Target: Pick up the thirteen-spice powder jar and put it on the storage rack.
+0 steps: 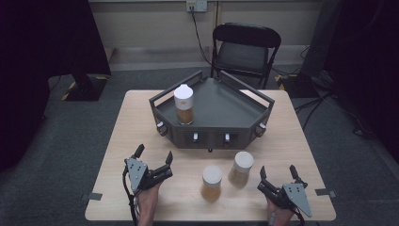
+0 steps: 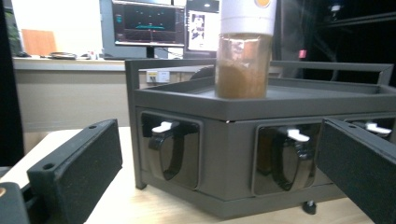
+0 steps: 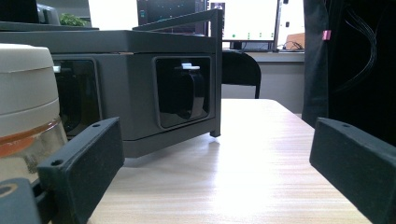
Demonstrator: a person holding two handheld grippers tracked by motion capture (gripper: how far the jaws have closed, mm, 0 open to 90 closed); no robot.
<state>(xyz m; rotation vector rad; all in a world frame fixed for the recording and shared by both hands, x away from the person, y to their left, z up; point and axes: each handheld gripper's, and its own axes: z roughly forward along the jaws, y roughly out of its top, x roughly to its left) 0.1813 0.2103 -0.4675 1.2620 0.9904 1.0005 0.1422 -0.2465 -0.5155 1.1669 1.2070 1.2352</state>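
1 jar sits on the rack; 2 jars wait. Both grippers gape wide, empty; next, probably grasp one.

No legible text, label, brand or number anywhere. Jar lid on the rack carries an orange round mark, cut off, unreadable. Monitor screens behind show graphics, lettering too small to read.
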